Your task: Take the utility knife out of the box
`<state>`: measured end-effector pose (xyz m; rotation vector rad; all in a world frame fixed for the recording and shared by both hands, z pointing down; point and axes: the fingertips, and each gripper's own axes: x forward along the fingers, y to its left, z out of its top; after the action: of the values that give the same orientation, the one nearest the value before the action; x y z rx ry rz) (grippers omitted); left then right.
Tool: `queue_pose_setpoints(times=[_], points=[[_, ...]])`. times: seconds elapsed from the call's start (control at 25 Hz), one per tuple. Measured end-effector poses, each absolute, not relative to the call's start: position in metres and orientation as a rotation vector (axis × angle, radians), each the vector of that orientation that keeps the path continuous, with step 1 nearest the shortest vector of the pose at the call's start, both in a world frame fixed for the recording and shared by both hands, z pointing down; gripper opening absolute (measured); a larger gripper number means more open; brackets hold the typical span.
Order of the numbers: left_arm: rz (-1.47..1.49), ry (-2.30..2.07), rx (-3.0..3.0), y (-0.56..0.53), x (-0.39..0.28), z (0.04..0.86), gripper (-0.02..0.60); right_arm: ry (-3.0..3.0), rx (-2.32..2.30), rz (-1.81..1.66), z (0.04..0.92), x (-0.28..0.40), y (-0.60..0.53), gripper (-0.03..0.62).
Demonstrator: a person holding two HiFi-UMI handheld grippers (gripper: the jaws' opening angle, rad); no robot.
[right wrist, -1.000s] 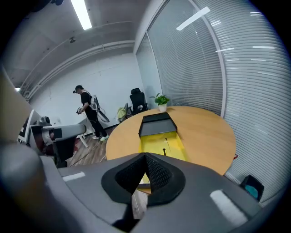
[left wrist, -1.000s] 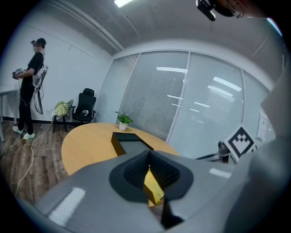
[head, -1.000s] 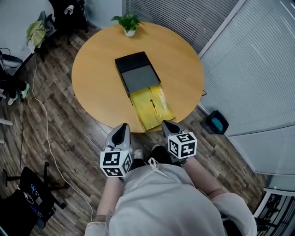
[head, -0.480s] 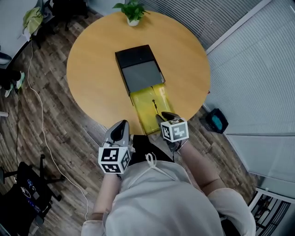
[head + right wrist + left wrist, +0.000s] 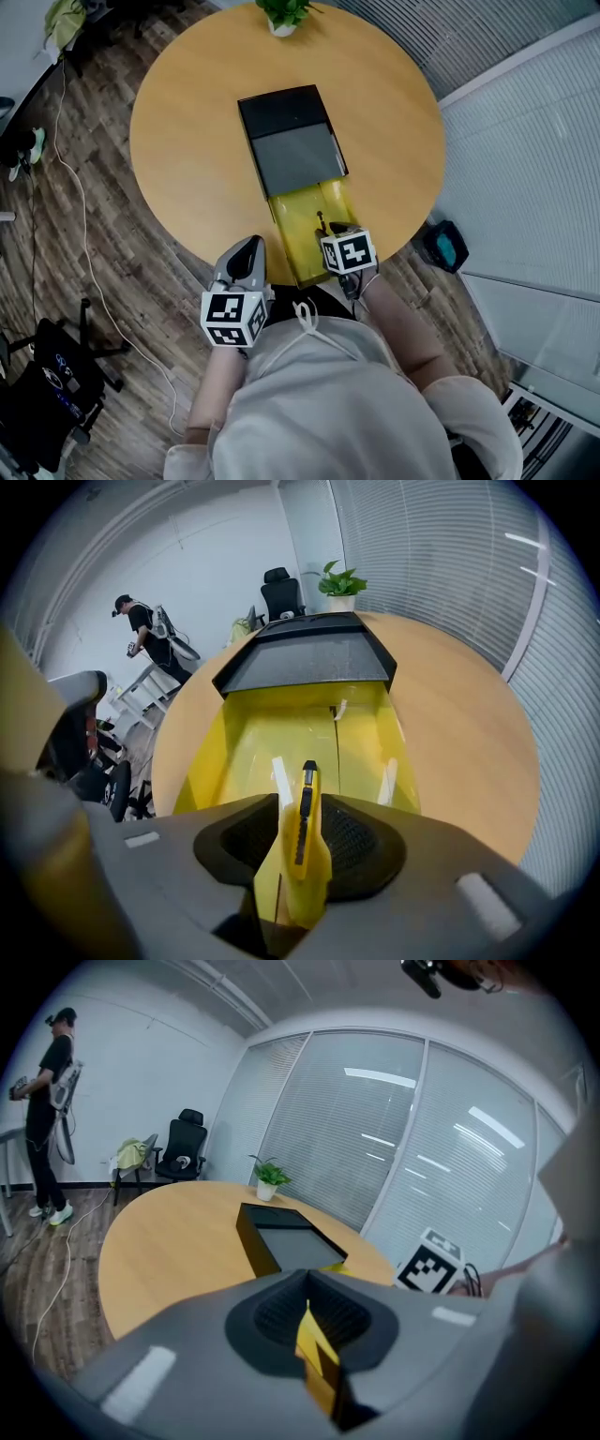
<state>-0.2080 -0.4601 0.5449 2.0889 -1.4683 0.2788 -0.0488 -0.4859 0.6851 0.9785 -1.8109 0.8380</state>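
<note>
Right gripper (image 5: 330,231) jaws opening, yellow utility knife (image 5: 302,827) between them, above box (image 5: 281,114) tray (image 5: 296,217); left gripper (image 5: 249,247) closed.

Bright, even indoor light; faint shadows on the surface (image 5: 187,141), sheen inside the yellow box (image 5: 272,742). Gripper views fisheye-bent, corners dark, foreground blurred.

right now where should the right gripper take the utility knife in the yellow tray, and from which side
Grip the utility knife across its slim yellow body near the black slider, coming from above. It lies lengthwise in the yellow tray, slider up, in line with the right gripper, whose opening jaws straddle it, so the pads should meet its long sides.
</note>
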Motion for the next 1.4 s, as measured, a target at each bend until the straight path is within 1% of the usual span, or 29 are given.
queue_pose_setpoints(times=[0.2,0.24,0.28,0.32,0.6,0.8,1.08,1.4], points=[[0.279,-1.479,2.043,-0.474,-0.216,0.557,0.006,-1.739,0.985,0.878,0.698,-0.052,-0.49,0.138],[0.281,-1.477,2.038,-0.476,-0.215,0.56,0.006,-1.721,0.996,0.869,0.701,-0.05,-0.49,0.127],[0.285,-1.475,2.035,-0.478,-0.215,0.562,0.006,-1.705,1.007,0.847,0.702,-0.047,-0.492,0.088],[0.29,-1.474,2.035,-0.48,-0.215,0.564,0.006,-1.696,1.011,0.821,0.704,-0.046,-0.494,0.067],[0.315,-1.488,2.029,-0.474,-0.22,0.568,0.006,-1.728,1.03,0.734,0.707,-0.048,-0.496,0.067],[0.322,-1.488,2.044,-0.468,-0.219,0.561,0.006,-1.729,1.032,0.776,0.699,-0.049,-0.488,0.064],[0.302,-1.51,2.084,-0.463,-0.217,0.541,0.006,-1.914,1.134,0.717,0.633,-0.054,-0.496,0.064],[0.256,-1.598,2.183,-0.45,-0.222,0.487,0.006,-2.147,1.215,0.625,0.541,-0.064,-0.49,0.063]])
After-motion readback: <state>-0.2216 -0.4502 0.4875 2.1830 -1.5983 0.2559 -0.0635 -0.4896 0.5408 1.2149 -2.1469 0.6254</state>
